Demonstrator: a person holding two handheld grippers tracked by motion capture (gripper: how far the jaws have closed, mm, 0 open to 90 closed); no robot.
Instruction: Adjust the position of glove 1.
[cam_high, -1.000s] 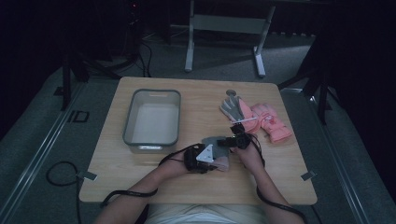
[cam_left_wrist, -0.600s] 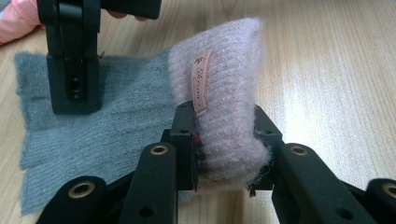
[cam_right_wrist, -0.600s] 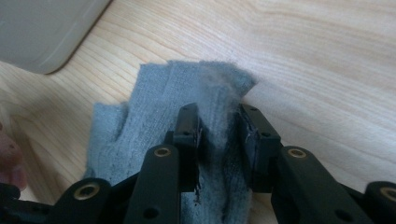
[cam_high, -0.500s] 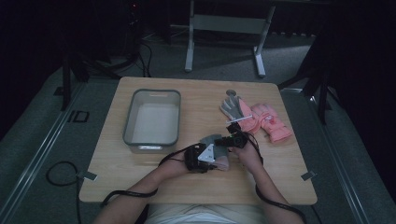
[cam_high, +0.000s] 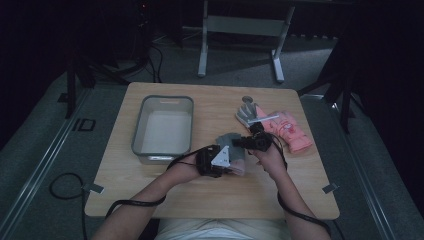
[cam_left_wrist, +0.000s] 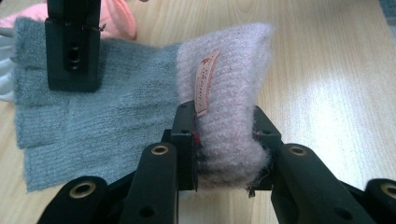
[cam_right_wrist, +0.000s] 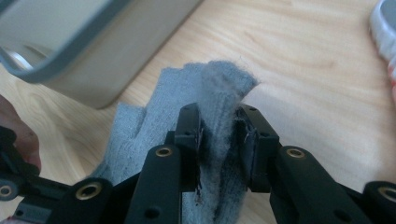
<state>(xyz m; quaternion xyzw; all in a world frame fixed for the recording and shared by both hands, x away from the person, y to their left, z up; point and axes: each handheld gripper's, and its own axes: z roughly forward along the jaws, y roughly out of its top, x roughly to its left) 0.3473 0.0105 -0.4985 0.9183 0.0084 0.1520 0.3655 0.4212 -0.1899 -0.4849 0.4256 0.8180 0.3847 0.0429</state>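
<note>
Both grippers grip one grey glove (cam_high: 231, 141) near the desk's (cam_high: 210, 195) front edge: left gripper's (cam_left_wrist: 225, 149) jaws clamp its pale cuff (cam_left_wrist: 229, 93), right gripper's (cam_right_wrist: 222, 149) jaws, having just been closing, pinch its finger end.

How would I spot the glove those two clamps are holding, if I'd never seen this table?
Start at the grey tub on the wooden table. Just right of its near corner, a grey glove with a fuzzy pale-pink cuff is pinched between two hand-held grippers. The other gloves, farther right, are pink or white and lie untouched.

A light wooden bench (cam_high: 165, 200) with rounded corners stands on grey carpeted floor (cam_high: 40, 165) (black cables (cam_high: 62, 187) trail across it). Beyond, a grey metal table frame (cam_high: 240, 25) stands in near darkness.
</note>
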